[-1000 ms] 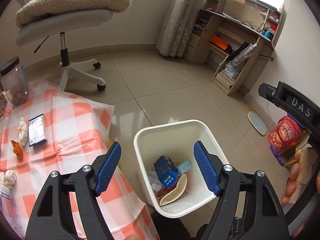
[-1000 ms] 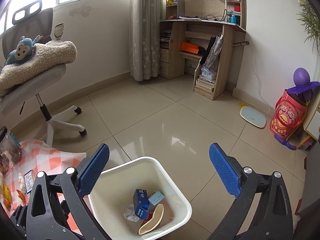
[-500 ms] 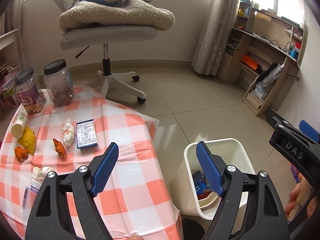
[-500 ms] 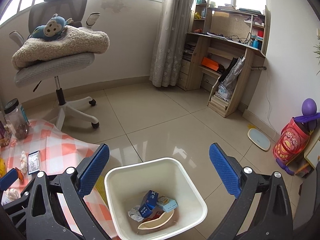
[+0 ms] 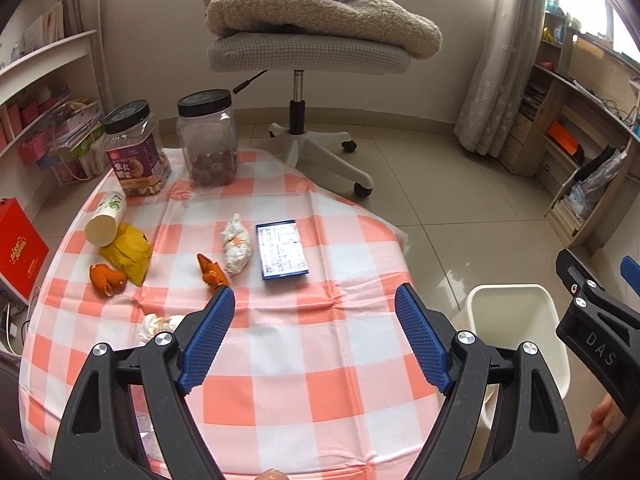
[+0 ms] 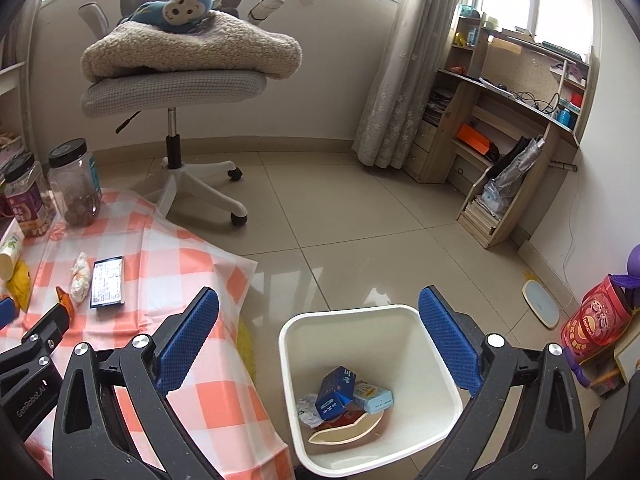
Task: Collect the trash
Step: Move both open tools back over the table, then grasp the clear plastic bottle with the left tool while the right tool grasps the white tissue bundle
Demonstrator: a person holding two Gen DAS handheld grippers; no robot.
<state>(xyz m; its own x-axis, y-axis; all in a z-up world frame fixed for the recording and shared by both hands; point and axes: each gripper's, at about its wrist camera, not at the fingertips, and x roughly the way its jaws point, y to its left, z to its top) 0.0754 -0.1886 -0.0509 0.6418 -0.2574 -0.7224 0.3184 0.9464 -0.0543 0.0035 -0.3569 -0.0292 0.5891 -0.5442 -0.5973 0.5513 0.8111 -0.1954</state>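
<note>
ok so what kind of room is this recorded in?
Most likely a home study or bedroom corner: a grey swivel office chair piled with a fleece blanket, a wooden desk with shelves by a curtained window, and a low table under an orange-checked cloth beside a white plastic bin.

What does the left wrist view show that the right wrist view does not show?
Only the left wrist view shows the orange peel piece and the crumpled white tissue on the checked tablecloth. Only the right wrist view shows the inside of the white plastic bin, with a small blue carton. Both show the dark flat box and two black-lidded jars.
</note>
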